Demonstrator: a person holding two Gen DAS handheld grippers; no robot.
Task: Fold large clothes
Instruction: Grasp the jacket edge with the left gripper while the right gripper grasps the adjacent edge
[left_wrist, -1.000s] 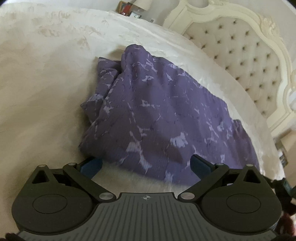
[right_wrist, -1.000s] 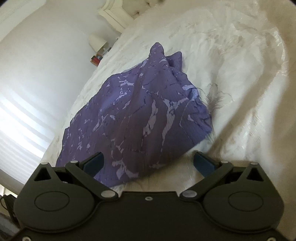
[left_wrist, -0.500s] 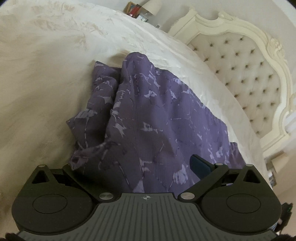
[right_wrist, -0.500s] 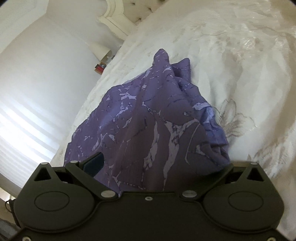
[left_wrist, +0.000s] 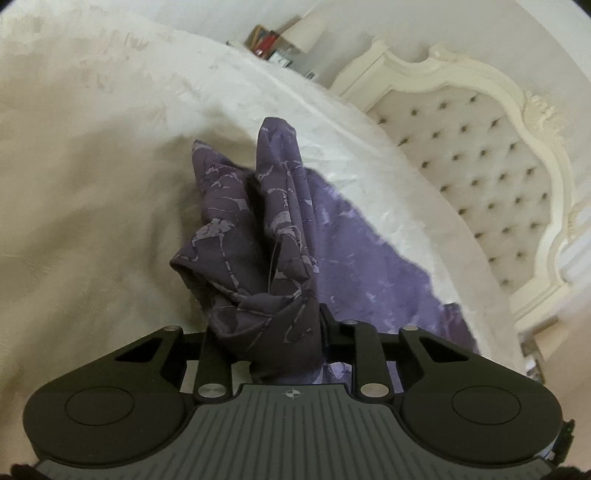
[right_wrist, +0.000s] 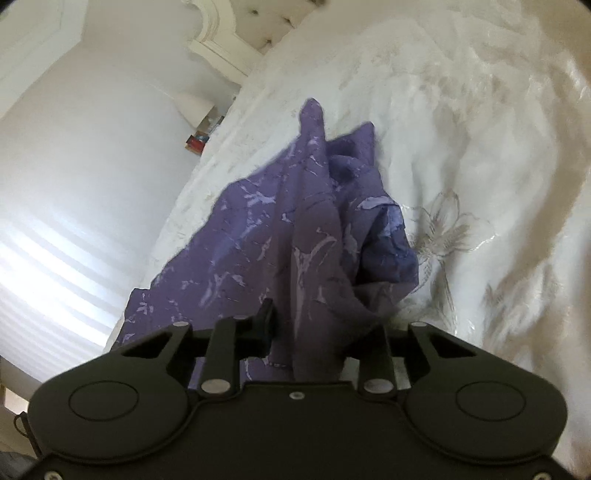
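The left gripper (left_wrist: 264, 332) points forward over the bed, and its two fingers are closed on a gathered bunch of the purple garment (left_wrist: 258, 236). The cloth fills the gap between them and hangs down in front of the gripper body. The right gripper (right_wrist: 321, 332) has a similar pose: its fingers are also drawn together on a bunch of the same garment (right_wrist: 280, 236), and the fabric passes between them toward the camera.

There is one garment, a thin purple cloth with a lighter marbled print. From both grips it rises in folds and a peak stands up at its far end. The rest lies spread on the white bedspread (left_wrist: 74, 177), reaching toward the side edge of the bed that is near the wall in the right wrist view. The bedspread (right_wrist: 480, 147) has a pale embroidered flower (right_wrist: 443, 225) just beside the cloth.

At the head of the bed stands one cream tufted headboard (left_wrist: 480, 155). Beyond the far edge of the bed there is one lamp with a white shade (left_wrist: 308, 31) and some small items near it, too blurred to name.
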